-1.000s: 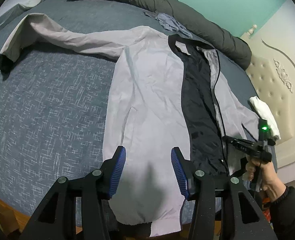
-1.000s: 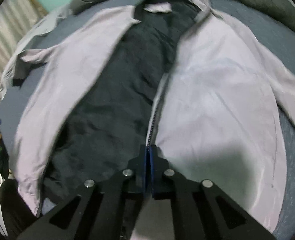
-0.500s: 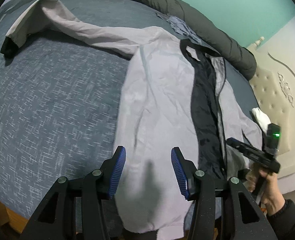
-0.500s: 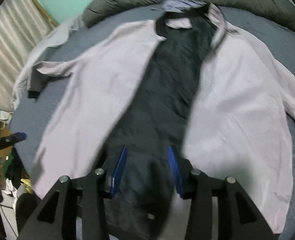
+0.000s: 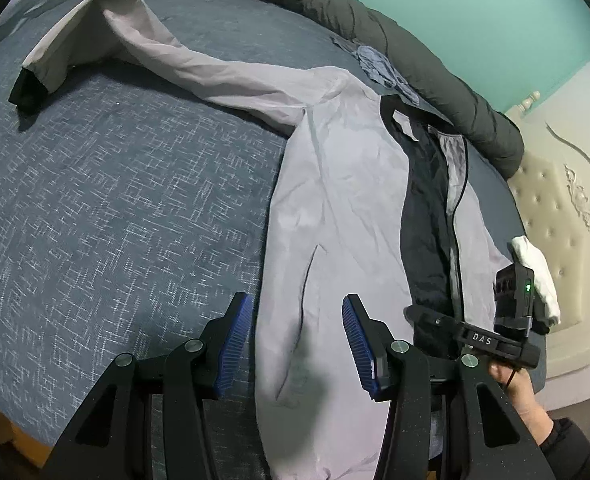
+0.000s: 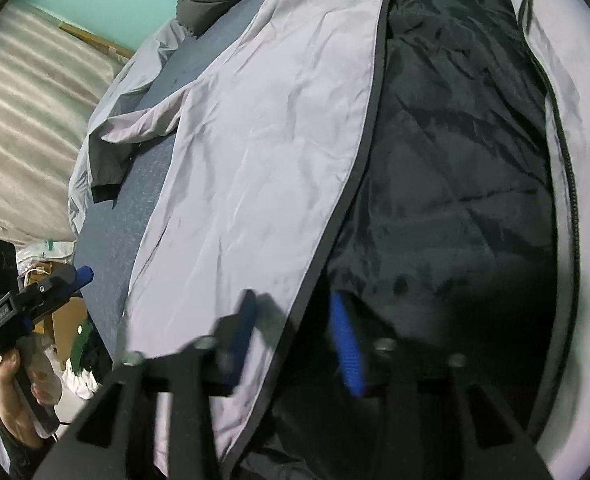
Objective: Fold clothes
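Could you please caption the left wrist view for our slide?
Open left gripper hovers over an unzipped grey jacket spread on a blue bed.

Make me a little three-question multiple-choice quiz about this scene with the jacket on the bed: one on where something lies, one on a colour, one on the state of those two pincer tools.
1. Where does the light grey zip-up jacket lie?
A. On a wooden chair
B. Spread on the blue-grey patterned bedspread
C. Hanging on a hook

2. What colour is the jacket's inner lining?
A. Black
B. Red
C. Yellow

3. How do the left gripper and right gripper stand?
A. Both clamped on cloth
B. One open, one shut
C. Both open, holding nothing

Answers:
1 B, the jacket lies flat on the bedspread with one sleeve stretched out.
2 A, the unzipped front shows dark black lining between the grey panels.
3 C, each view shows a clear gap between the blue pads, with no cloth pinched.
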`<state>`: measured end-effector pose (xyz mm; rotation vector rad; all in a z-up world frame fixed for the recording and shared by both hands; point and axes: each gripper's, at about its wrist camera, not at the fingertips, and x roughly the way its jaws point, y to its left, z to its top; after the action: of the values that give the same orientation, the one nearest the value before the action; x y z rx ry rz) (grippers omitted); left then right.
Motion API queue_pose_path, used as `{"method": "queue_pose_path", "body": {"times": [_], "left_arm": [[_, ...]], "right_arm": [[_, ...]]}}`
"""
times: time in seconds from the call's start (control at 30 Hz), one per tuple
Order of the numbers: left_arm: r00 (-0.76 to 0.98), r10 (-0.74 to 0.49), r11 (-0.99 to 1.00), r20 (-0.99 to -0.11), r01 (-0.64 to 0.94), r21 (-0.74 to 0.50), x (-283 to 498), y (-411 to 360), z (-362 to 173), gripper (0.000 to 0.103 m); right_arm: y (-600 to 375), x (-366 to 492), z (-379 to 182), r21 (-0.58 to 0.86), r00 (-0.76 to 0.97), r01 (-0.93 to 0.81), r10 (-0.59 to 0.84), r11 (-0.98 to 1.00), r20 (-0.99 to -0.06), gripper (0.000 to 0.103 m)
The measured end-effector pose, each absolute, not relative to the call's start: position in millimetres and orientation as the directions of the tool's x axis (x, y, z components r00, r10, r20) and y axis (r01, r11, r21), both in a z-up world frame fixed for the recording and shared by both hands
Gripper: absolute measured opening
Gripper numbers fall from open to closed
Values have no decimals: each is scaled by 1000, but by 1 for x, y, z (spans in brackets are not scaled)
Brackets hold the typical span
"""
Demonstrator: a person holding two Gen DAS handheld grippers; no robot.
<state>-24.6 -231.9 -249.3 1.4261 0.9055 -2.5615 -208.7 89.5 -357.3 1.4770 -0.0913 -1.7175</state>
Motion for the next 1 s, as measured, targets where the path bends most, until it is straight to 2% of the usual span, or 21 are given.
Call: {"method": "queue_pose_path", "body": {"times": [0.07, 0.13, 0.33, 0.57, 0.77, 1.0], "left_arm": [[-566, 209, -822, -797, 339, -457, -24, -234, -250, 51], [-566, 206, -821, -798, 343, -456, -24, -237, -251, 51], [-560, 215, -824, -800, 336, -457, -23, -234, -252, 51], [-531, 241, -847, -812, 294, -443, -27, -214, -256, 52], [-479, 294, -861, -827, 242, -447, -33, -189, -270, 52], [-421, 379, -852, -824, 189, -489, -44, -155, -287, 59]], "right_arm": [[88, -208, -354, 534, 43, 561, -621, -633, -782, 7], [87, -208, -348, 523, 32, 578, -623, -626, -782, 3], [93, -228, -314, 454, -63, 614, -613, -646, -788, 3], [126, -279, -294, 322, -186, 599, -518, -733, -835, 3], [137, -302, -300, 251, -230, 591, -458, -767, -859, 3], [143, -295, -320, 268, -212, 576, -458, -772, -864, 3]]}}
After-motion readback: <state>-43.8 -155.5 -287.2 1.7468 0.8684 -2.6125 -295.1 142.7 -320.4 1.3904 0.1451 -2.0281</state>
